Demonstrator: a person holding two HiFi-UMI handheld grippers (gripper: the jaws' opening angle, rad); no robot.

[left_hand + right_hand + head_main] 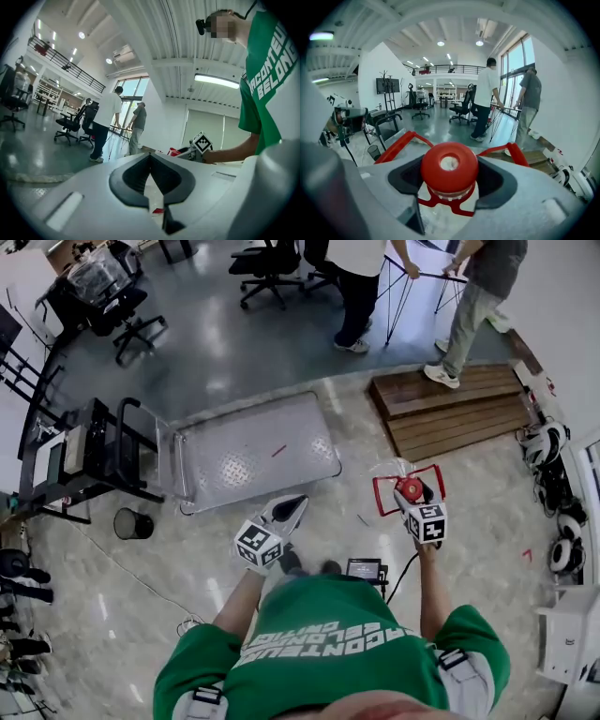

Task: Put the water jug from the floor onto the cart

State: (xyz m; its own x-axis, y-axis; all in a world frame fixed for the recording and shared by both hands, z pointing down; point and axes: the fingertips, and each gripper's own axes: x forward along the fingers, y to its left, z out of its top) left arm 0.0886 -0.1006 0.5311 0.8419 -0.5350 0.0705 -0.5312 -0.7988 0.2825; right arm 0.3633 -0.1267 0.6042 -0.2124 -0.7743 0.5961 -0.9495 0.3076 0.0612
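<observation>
Red plastic is marking out the water jug (pixel 405 486): a round red cap with a pale spot in its middle, a red collar under it, and thin red handle bars spreading out to either side. Below the cap the body is showing clear and colourless; whether any water is inside cannot be told. The right claw (pixel 450 176) is pinching the jug at the neck just beneath the cap, its dark pads pressing in from both sides, and the cap is facing straight back at that claw's camera. In the head view the jug is sitting at the tip of the right claw (pixel 411 495), over the pale floor (pixel 487 521), off to the right of the cart (pixel 253 451) and well apart from it, with a wooden platform (pixel 455 409) lying beyond.

The left claw (pixel 151 161) is pressed together with nothing between its pads; in the head view it (pixel 296 504) is pointing toward the near edge of the cart. The cart's grey chequer-plate deck is carrying only a small red mark.

A small dark bin (pixel 133 523) is standing on the floor left of the cart; its contents are not showing.
</observation>
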